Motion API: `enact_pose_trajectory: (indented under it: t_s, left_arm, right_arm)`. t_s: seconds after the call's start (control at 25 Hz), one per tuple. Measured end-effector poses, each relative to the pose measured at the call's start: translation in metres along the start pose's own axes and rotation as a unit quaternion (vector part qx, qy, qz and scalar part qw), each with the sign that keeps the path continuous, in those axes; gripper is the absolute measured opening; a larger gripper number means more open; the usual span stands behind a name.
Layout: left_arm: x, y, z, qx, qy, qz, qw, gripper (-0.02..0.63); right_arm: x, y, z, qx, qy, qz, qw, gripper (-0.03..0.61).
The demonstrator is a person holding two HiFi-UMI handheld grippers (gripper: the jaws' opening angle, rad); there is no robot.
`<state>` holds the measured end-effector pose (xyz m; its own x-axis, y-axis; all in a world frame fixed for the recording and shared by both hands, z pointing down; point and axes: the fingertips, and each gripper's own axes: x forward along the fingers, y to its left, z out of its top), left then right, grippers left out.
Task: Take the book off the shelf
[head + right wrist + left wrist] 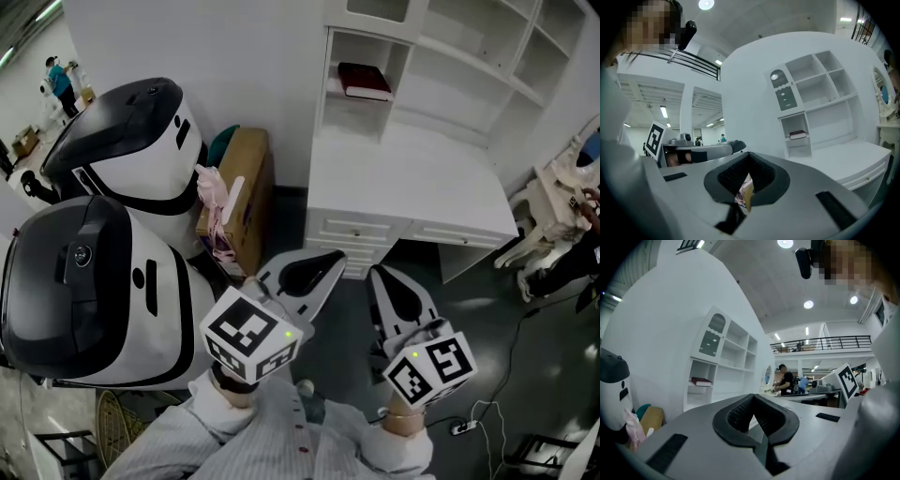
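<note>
On your left, two black-topped white machines (94, 281) stand together, a cardboard box (247, 183) standing just beside them.

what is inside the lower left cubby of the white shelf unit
A dark red book lies flat on a small inner ledge in the cubby. Nothing else shows in there. The ledge surface under the book is covered by it, and the cubby's near left corner is hidden by its wall.

bright, even indoor light from round ceiling lamps (785, 243) overhead; white shelf (450, 66) and wall (234, 56) look pale and flat, with soft shade inside the cubby (375, 56) round the book (364, 81); both gripper views bulge fisheye-wise, darkening to black at the corners; nearest grey surfaces there are slightly soft
</note>
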<state>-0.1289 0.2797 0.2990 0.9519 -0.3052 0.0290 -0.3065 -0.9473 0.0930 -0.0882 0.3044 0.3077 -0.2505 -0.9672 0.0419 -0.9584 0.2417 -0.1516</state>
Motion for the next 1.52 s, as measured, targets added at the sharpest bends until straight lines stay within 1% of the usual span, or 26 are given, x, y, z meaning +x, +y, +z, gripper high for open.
enact_pose_trajectory:
  t_s: [0.16, 0.32, 0.68, 1.04, 1.24, 1.52]
  left_arm:
    - [0.017, 0.028, 0.000, 0.001, 0.005, 0.000, 1.0000, 0.010]
    - [0.041, 0.068, 0.010, -0.003, -0.002, -0.004, 1.0000, 0.011]
    - [0.098, 0.153, 0.029, 0.005, -0.001, -0.030, 0.9995, 0.011]
    - [0.128, 0.228, 0.032, 0.007, -0.003, -0.053, 0.9986, 0.009]
    - [0.135, 0.256, 0.029, 0.007, 0.005, -0.051, 0.9986, 0.009]
    - [0.152, 0.275, 0.020, 0.008, 0.017, -0.060, 0.9980, 0.011]
  right_arm:
    - [0.030, -0.017, 0.000, 0.005, 0.002, -0.004, 1.000, 0.014]
    - [0.069, -0.037, 0.007, 0.005, 0.004, -0.010, 1.000, 0.014]
    - [0.154, -0.087, 0.028, 0.001, -0.003, -0.042, 0.999, 0.014]
    - [0.233, -0.105, 0.033, -0.006, -0.001, -0.062, 0.998, 0.014]
    - [0.261, -0.109, 0.032, -0.011, 0.010, -0.062, 0.998, 0.014]
    - [0.278, -0.130, 0.029, -0.007, 0.014, -0.081, 0.997, 0.014]
